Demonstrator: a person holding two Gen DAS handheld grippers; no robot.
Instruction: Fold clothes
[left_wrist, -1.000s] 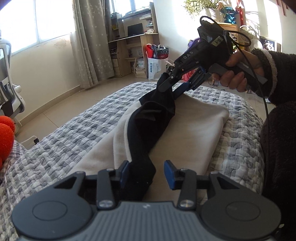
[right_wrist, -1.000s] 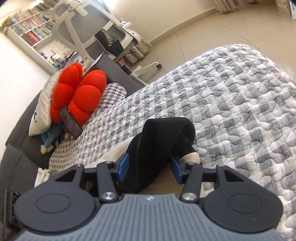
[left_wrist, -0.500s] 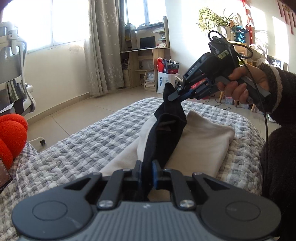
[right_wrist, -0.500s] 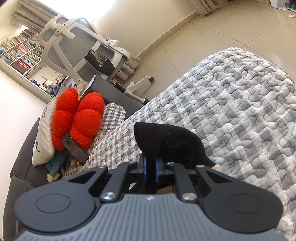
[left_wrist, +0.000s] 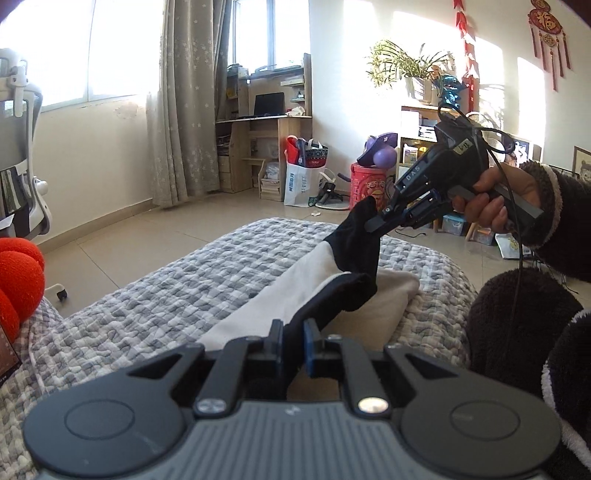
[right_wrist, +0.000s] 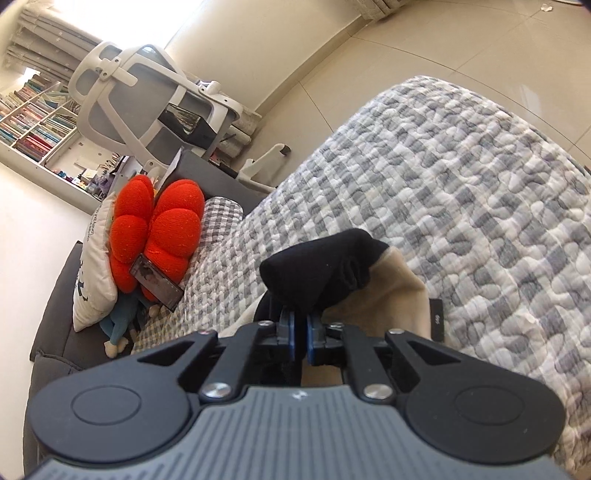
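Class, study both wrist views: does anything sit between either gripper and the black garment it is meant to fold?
Nothing visible does. The left gripper and right gripper are each already shut directly on the black garment, lifting it above the beige cloth.

The left gripper (left_wrist: 293, 345) has its jaws pinched nearly together on a black garment (left_wrist: 354, 266), pointing somewhat downward. The right gripper (left_wrist: 373, 225) (gripped by a hand (left_wrist: 491, 206) in a dark fleecy sleeve (left_wrist: 561, 221)) is raised higher, its fingers clamped on the garment's other end, angled down toward the left gripper.
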